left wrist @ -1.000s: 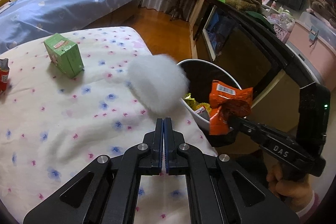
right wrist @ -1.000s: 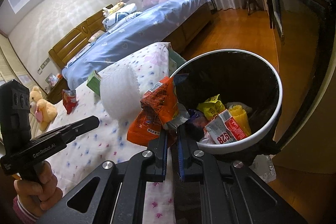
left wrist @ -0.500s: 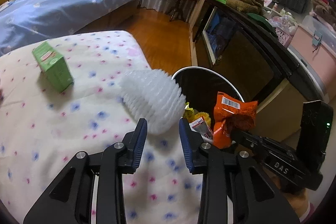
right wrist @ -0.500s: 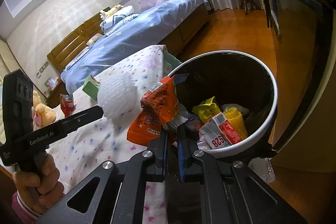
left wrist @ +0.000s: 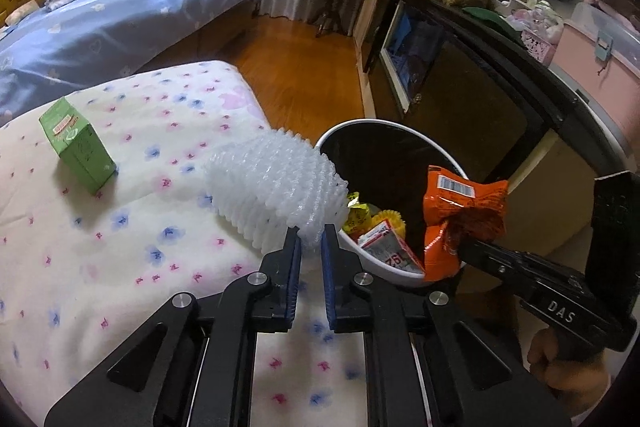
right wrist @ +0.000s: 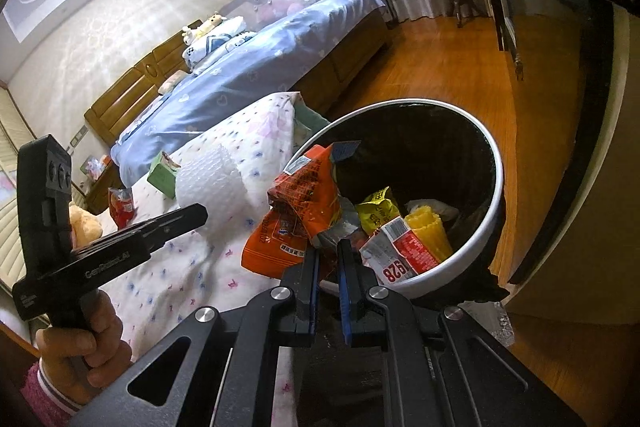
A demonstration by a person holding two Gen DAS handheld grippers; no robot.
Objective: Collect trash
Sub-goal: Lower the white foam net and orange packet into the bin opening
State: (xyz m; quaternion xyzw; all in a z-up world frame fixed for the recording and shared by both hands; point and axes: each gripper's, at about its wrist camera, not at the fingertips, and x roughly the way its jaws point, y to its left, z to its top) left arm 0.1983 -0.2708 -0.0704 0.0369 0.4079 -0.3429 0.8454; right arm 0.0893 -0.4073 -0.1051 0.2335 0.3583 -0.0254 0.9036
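The roll of bubble wrap (left wrist: 276, 187) lies at the edge of the flowered quilt (left wrist: 132, 259), just beside the white-rimmed bin (left wrist: 404, 277); the left gripper (left wrist: 311, 239) has just been closing and pinches its near corner. The right gripper (right wrist: 328, 259) is clamped on an orange snack bag (right wrist: 298, 223), held at the bin's rim. Inside the bin lie a yellow wrapper (right wrist: 374, 213) and a red-and-white carton (right wrist: 404, 255) printed "928". A green box (left wrist: 76, 147) stands on the quilt, well away from the bin. Only the right view shows a red packet (right wrist: 122, 205) and a teddy bear (right wrist: 84, 227) beyond the box, and a hand (right wrist: 82, 351) on the left handle, marked "GenRobot.AI". The left view shows "DAS" on the right gripper.
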